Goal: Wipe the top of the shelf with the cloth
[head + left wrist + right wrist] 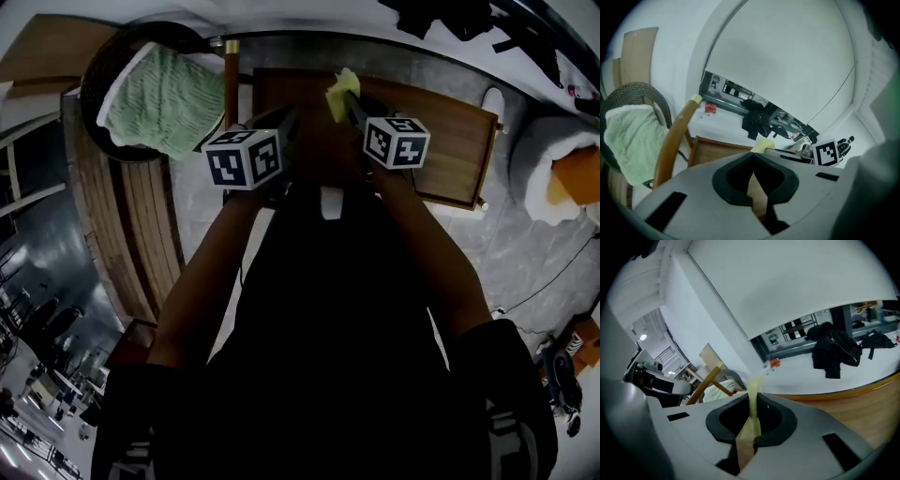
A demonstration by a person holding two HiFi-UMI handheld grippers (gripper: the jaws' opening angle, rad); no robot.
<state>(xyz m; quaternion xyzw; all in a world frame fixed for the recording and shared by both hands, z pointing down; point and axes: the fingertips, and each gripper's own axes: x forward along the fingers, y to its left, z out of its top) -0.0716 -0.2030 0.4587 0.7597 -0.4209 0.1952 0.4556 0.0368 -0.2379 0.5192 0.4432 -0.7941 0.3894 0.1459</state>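
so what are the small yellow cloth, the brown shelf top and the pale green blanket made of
Small yellow cloth: thin soft fabric, perhaps microfibre; it folds limply in the right gripper.
Brown shelf top: wood or wood veneer, semi-matte, with visible grain.
Pale green blanket: chunky knit or waffle textile, ribbed surface; fibre unclear.

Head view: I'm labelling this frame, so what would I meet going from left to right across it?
green towel → left gripper → yellow cloth → white fluffy cushion
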